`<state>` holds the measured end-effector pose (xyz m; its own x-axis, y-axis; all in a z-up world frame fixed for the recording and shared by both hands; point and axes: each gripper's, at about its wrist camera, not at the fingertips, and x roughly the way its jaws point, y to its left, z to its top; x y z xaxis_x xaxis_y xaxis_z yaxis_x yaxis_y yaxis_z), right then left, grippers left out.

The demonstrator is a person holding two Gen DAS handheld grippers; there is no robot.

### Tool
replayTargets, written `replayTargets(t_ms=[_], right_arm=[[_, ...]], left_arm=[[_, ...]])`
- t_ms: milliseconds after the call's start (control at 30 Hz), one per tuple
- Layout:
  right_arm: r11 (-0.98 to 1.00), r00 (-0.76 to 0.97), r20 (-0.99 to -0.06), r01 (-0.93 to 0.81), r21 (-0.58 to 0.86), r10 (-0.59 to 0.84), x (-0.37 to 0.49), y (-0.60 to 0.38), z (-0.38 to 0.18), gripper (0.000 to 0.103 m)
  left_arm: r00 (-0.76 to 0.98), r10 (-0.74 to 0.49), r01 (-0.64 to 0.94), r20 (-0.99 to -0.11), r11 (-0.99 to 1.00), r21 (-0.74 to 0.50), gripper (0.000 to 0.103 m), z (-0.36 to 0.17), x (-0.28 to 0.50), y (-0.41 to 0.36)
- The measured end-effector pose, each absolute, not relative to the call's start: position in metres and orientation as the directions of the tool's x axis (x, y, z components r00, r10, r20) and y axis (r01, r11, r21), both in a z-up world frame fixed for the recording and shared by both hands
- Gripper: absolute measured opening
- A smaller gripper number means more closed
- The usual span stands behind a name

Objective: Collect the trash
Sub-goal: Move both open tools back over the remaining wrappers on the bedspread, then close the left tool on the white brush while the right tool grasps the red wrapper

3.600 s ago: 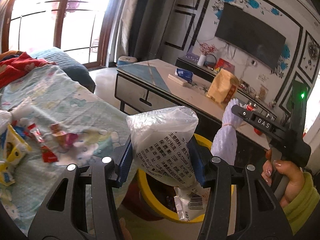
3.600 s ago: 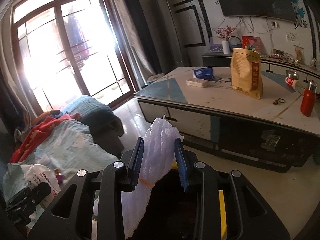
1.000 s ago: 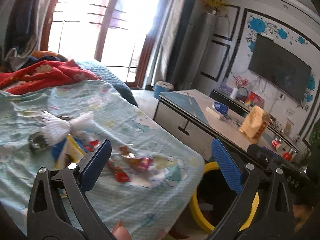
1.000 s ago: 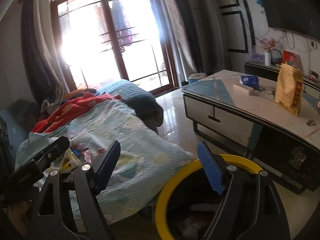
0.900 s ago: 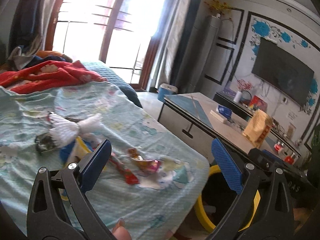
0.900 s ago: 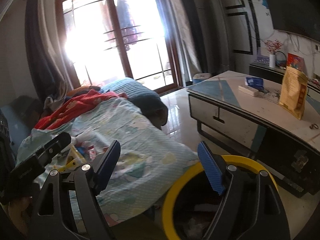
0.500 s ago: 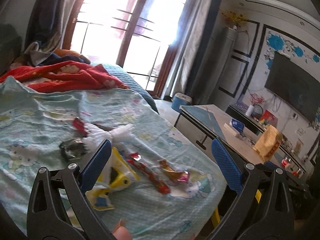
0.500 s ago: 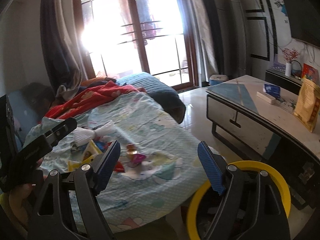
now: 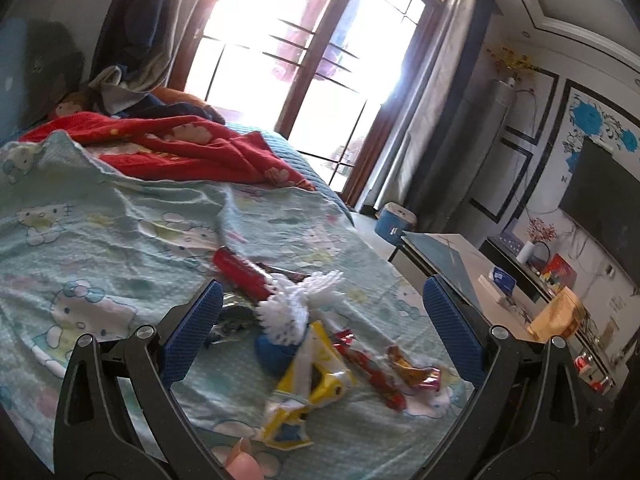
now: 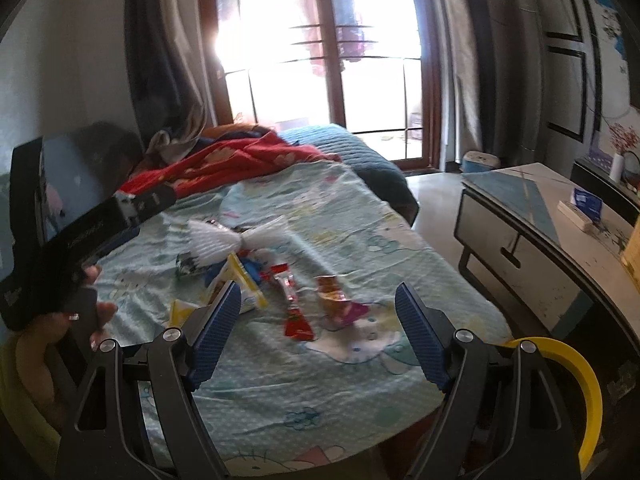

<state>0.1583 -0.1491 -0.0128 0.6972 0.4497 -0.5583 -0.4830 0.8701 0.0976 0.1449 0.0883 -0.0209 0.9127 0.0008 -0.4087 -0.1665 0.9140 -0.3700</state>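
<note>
Trash lies in a cluster on the light blue bedspread [image 9: 120,248]: a white foam net [image 9: 300,304], a yellow wrapper [image 9: 308,388], a red wrapper [image 9: 372,372], an orange-pink candy wrapper [image 9: 416,372] and a red tube [image 9: 240,272]. My left gripper [image 9: 320,332] hovers open above the foam net and yellow wrapper, holding nothing. My right gripper [image 10: 318,334] is open and empty too, just short of the red wrapper [image 10: 294,304] and candy wrapper [image 10: 338,300]. The foam net [image 10: 232,240] lies farther back. A yellow-rimmed bin [image 10: 576,380] stands at the bed's right corner.
A red blanket [image 9: 192,152] is bunched at the far end of the bed. A low coffee table [image 10: 560,240] with boxes on it stands right of the bed, across a strip of floor. A hand [image 10: 60,320] holds the left gripper's body at the left.
Both grippers held plastic bags over the bin earlier; now they are empty. Over the last second both views swung left from the bin toward the trash on the bed.
</note>
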Motion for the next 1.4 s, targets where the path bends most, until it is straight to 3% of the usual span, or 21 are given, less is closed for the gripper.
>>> replayTargets(t_ms=[133,333,600,700,867,967,1167,1400], right_arm=[[0.856,0.672,-0.581,-0.509,0.087,0.459,0.162,-0.134,-0.021,0.076],[0.835,0.631,-0.621,-0.546,0.072,0.466,0.172,-0.110,-0.036,0.068],[0.824,0.576,-0.683,-0.562,0.068,0.449,0.197,-0.087,-0.066,0.051],[0.829,0.563,-0.705,-0.556,0.064,0.432,0.206,-0.083,-0.076,0.045],[0.825,0.517,-0.744,-0.559,0.082,0.424,0.217,-0.076,-0.093,0.022],[0.830,0.509,-0.749,-0.549,0.097,0.424,0.217,-0.078,-0.099,0.016],[0.826,0.500,-0.742,-0.548,0.129,0.447,0.211,-0.085,-0.100,0.009],[0.830,0.509,-0.726,-0.536,0.153,0.463,0.201,-0.094,-0.095,0.004]], left_arm=[[0.904,0.004,-0.182,-0.427,0.908,-0.376,0.092,-0.028,0.147,0.099],[0.887,-0.010,-0.195,-0.461,0.897,-0.396,0.091,-0.042,0.153,0.112],[0.858,-0.068,-0.177,-0.508,0.891,-0.417,0.064,-0.057,0.170,0.115],[0.849,-0.090,-0.168,-0.521,0.888,-0.427,0.059,-0.061,0.176,0.113],[0.839,-0.104,-0.163,-0.535,0.889,-0.428,0.051,-0.064,0.187,0.109],[0.831,-0.109,-0.162,-0.545,0.890,-0.426,0.043,-0.067,0.191,0.106],[0.819,-0.110,-0.168,-0.563,0.892,-0.419,0.015,-0.071,0.191,0.103],[0.827,-0.124,-0.151,-0.549,0.891,-0.428,0.010,-0.066,0.183,0.103]])
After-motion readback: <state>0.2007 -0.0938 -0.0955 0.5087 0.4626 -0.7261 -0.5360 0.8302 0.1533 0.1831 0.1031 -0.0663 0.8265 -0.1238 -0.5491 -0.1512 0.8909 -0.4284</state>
